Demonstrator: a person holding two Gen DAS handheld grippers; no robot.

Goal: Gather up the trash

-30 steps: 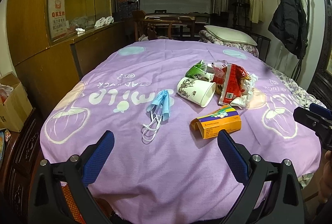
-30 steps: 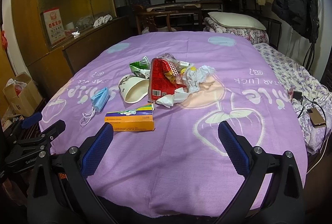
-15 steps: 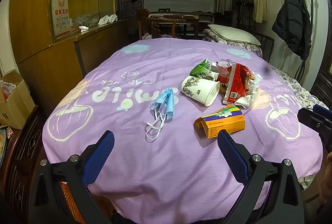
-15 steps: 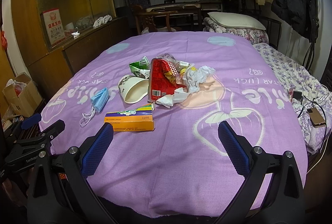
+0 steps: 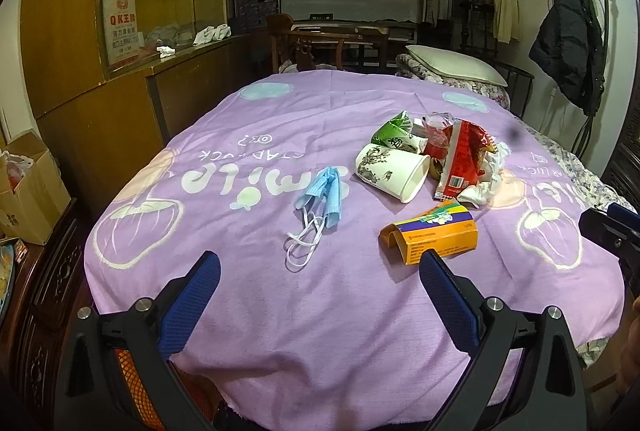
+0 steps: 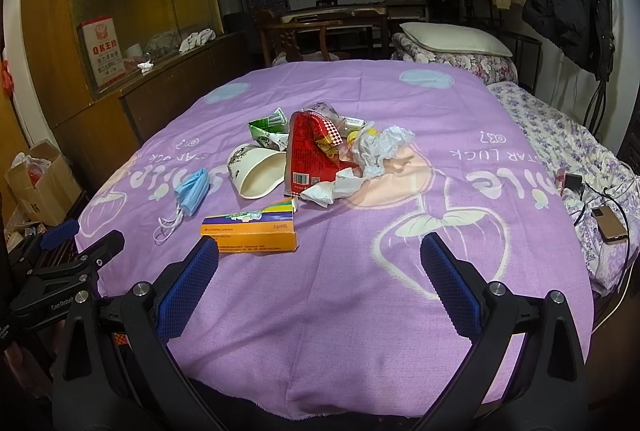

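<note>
Trash lies in a loose heap on the purple cloth that covers the round table — none of it looks picked up yet. A blue face mask lies by itself on the left. An orange box lies close to the near edge. Behind it a white paper cup is tipped on its side, touching a green carton and a red snack bag. Some crumpled white tissue sits just beside the bag.

The left gripper hangs low over the near edge of the table with its two blue fingers wide apart and nothing between them. The right gripper is the same — fingers spread, holding nothing. Its left finger is near the orange box, but whether it touches is hard to say.

I can see no bin or bag for the trash. So the job looks like it is only starting, and every piece is left to do. The box seems the easiest first grab.
</note>
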